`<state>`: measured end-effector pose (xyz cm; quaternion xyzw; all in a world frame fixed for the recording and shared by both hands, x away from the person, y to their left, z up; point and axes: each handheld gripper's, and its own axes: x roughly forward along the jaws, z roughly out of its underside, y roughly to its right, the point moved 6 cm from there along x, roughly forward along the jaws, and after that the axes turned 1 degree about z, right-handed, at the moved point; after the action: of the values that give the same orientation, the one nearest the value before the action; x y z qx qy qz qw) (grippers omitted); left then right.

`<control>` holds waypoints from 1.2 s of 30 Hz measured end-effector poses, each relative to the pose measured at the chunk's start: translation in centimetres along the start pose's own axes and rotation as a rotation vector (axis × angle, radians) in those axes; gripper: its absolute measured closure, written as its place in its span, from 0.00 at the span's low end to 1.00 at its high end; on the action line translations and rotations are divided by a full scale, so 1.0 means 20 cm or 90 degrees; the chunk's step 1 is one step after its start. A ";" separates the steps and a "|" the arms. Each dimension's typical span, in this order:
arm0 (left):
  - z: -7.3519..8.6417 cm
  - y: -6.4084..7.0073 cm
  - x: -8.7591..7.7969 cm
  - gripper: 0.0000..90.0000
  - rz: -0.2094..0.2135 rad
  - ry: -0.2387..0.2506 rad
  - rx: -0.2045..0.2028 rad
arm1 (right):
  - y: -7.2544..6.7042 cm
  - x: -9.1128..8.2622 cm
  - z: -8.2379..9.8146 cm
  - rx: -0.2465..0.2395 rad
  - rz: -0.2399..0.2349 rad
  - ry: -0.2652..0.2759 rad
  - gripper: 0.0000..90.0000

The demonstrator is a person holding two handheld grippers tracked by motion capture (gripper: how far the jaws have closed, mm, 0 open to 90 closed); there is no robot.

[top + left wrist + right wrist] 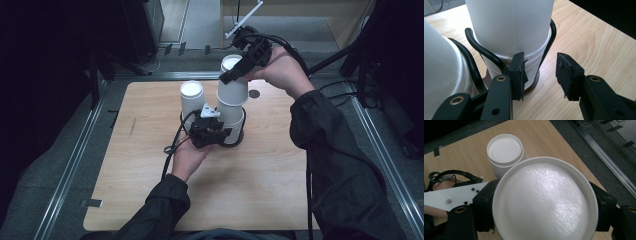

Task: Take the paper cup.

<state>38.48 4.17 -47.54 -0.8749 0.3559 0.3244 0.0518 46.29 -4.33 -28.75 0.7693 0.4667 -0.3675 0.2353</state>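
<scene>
Two stacks of upturned white paper cups stand in a black wire holder [239, 141] in the middle of the wooden table [150, 190]. My right gripper [237, 70] is shut on the top cup [232, 92] of the right stack [231, 119], near its upturned base, with its lower part still nested in the stack. In the right gripper view that cup's base [544, 200] sits between the jaws. My left gripper [223, 134] is open, low at the foot of that stack. Its left pad [517, 72] is close to the stacked rims [534, 62] and the other pad stands apart.
The left stack [192, 97] stands close beside the right one, also seen as a cup base [505, 150]. The holder's wire loops [477, 46] wrap both stacks. Bare wood lies to the front and both sides. Metal rails [75, 160] and dark floor border the table.
</scene>
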 end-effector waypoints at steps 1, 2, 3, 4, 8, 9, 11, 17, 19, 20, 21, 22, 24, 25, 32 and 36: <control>0.00 0.01 0.00 0.62 0.007 -0.001 -0.001 | 0.00 -0.03 -0.01 0.001 -0.006 0.000 0.27; 0.00 0.01 0.00 0.60 0.007 -0.001 -0.001 | 0.00 -0.03 -0.01 0.001 -0.006 0.000 0.27; 0.00 0.02 0.00 0.58 0.012 -0.004 0.000 | -0.01 -0.05 -0.02 -0.002 -0.004 0.000 0.27; 0.00 0.02 0.00 0.57 0.012 -0.009 0.003 | -0.01 -0.06 -0.03 -0.004 0.001 -0.002 0.27; 0.01 0.04 -0.01 0.51 0.017 -0.016 0.013 | -0.01 -0.11 -0.02 -0.007 0.010 -0.011 0.27; 0.01 0.04 -0.01 0.50 0.017 -0.016 0.013 | -0.01 -0.11 -0.02 -0.007 0.010 -0.011 0.27; 0.01 0.04 -0.02 0.48 0.029 -0.017 0.009 | 0.00 -0.14 0.01 -0.004 0.009 -0.015 0.27; 0.01 0.03 -0.06 0.44 0.049 -0.025 0.020 | 0.00 -0.19 0.06 -0.003 0.011 -0.022 0.27; 0.00 0.03 -0.09 0.40 0.060 -0.022 0.019 | -0.01 -0.22 0.10 -0.008 0.017 -0.027 0.27; 0.00 0.04 -0.09 0.39 0.066 -0.021 0.021 | -0.01 -0.24 0.11 -0.008 0.019 -0.024 0.27; 0.00 0.04 -0.09 0.38 0.066 -0.021 0.021 | -0.01 -0.25 0.12 -0.006 0.019 -0.023 0.27; 0.00 0.04 -0.10 0.38 0.070 -0.021 0.027 | -0.01 -0.25 0.12 -0.006 0.019 -0.023 0.27; 0.00 0.04 -0.11 0.31 0.069 -0.018 0.042 | -0.02 -0.29 0.15 -0.009 0.023 -0.018 0.27; 0.00 0.04 -0.12 0.31 0.066 -0.017 0.046 | -0.02 -0.29 0.15 -0.009 0.023 -0.018 0.27; -0.01 0.04 -0.17 0.28 0.106 0.008 0.043 | -0.04 -0.31 0.21 -0.017 0.024 -0.014 0.27; 0.01 0.02 -0.19 0.27 0.107 -0.008 0.055 | -0.03 -0.31 0.27 -0.017 0.022 -0.015 0.27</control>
<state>36.06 6.18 -45.42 -0.8370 0.4413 0.3170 0.0645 42.05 -11.37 -27.21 0.7697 0.4554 -0.3658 0.2576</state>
